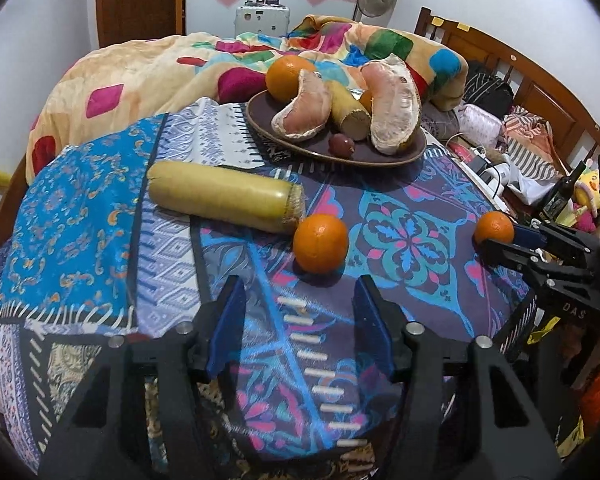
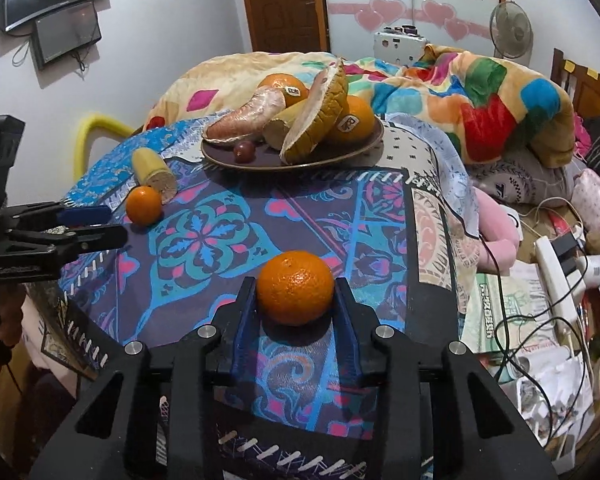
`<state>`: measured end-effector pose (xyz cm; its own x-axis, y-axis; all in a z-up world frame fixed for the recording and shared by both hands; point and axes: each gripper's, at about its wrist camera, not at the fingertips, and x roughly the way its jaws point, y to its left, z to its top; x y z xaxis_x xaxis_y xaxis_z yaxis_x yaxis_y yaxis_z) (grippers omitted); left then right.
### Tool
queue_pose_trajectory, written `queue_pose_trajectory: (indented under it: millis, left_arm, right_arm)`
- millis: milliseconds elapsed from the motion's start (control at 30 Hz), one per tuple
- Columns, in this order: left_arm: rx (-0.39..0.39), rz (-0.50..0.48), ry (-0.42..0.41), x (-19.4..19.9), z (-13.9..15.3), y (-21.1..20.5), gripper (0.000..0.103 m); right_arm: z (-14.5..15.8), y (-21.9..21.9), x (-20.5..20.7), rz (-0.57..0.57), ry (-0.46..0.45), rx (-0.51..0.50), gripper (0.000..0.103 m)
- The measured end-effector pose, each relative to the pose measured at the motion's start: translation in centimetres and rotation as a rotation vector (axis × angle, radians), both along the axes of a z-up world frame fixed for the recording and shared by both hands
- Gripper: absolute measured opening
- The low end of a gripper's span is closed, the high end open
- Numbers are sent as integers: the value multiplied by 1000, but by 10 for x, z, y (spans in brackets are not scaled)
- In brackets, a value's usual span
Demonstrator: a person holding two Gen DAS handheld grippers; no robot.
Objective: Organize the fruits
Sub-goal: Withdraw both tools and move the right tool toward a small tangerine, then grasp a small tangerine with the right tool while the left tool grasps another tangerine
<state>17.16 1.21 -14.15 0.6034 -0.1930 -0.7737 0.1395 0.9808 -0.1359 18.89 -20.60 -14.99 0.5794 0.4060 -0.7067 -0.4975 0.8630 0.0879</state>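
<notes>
Closing right hand-held gripper point(image 2: 295, 300) around orange point(image 2: 295, 288), fingers flanking it, grip unconfirmed; left hand-held gripper point(image 1: 300, 320) wide open, empty; next, lifting toward plate point(image 2: 220, 158) upper centre.

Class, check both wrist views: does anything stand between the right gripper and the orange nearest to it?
Nothing visible does. The orange already sits on the patterned cloth between the open fingers of the right gripper, pads close on both sides.

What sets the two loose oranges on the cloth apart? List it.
The orange sits between the right gripper fingers; the other orange lies free ahead of the open left gripper. The free one touches the cut yellow stalk; the first stands alone. Both rest off the plate.
</notes>
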Motion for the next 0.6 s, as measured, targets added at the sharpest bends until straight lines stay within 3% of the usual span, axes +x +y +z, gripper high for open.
queue_pose_trajectory:
  millis: [167, 400, 600]
  left_arm:
    - [4, -9, -17, 11, 1, -9, 52]
    - [2, -11, -4, 23, -4, -16, 31]
    - [-8, -22, -9, 20, -2, -12, 31]
  right_arm:
    - [3, 4, 3, 5, -20, 4, 34]
    - [7, 7, 9, 14, -27, 24, 34]
    - [14, 12, 14, 20, -41, 31, 34]
